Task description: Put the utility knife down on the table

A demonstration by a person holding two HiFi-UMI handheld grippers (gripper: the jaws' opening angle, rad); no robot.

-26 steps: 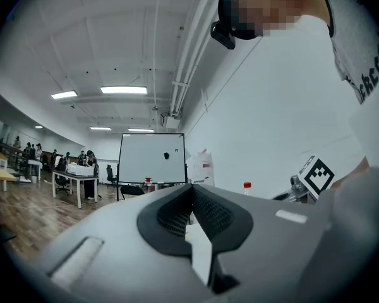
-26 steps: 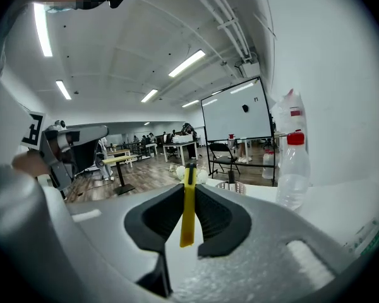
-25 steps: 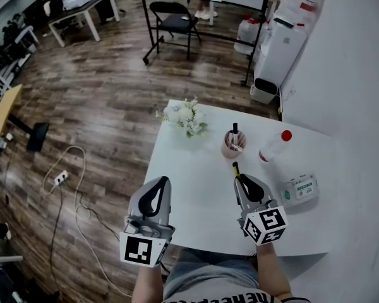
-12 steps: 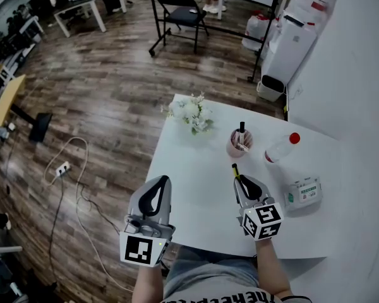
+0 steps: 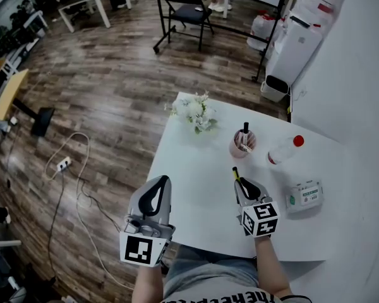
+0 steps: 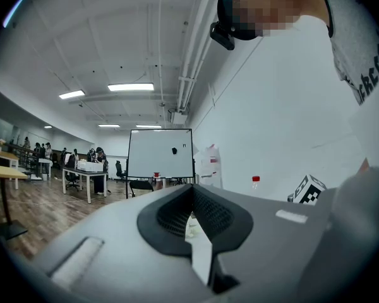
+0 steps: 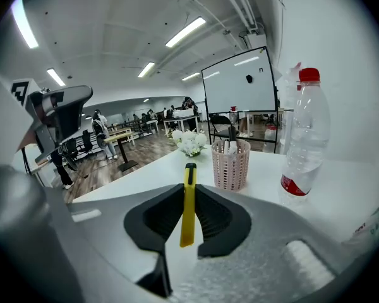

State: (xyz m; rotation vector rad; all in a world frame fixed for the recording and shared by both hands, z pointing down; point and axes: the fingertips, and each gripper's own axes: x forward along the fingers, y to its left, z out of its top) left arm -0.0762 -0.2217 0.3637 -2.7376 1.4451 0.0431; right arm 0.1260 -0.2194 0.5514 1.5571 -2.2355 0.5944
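Two grippers are held over the near part of a white table (image 5: 196,197), and all places below are given from the pink cup (image 5: 242,145) standing on it. The right gripper (image 5: 242,184) is found on the person's side of the cup, a little apart from it. Its jaws are pressed onto a yellow knife (image 7: 188,207), which is pinched upright on its narrow edge between the two dark pads. The knife's black-tipped end projects past the jaw tips and is aimed towards the cup without reaching it. Whether the knife touches the tabletop cannot be told from either view. The left gripper (image 5: 160,183) is held well to the left of the cup and nearer the person, at the table's left front edge. Its jaw tips are brought together and nothing is held between them, as the left gripper view confirms. Pens are seen standing in the cup. A clear bottle (image 5: 284,150) with a red cap stands just to the right of the cup. White flowers (image 5: 194,112) lie beyond the cup to its left, near the far corner. A small white box (image 5: 303,194) with green print rests to the cup's right, on the person's side of the bottle.
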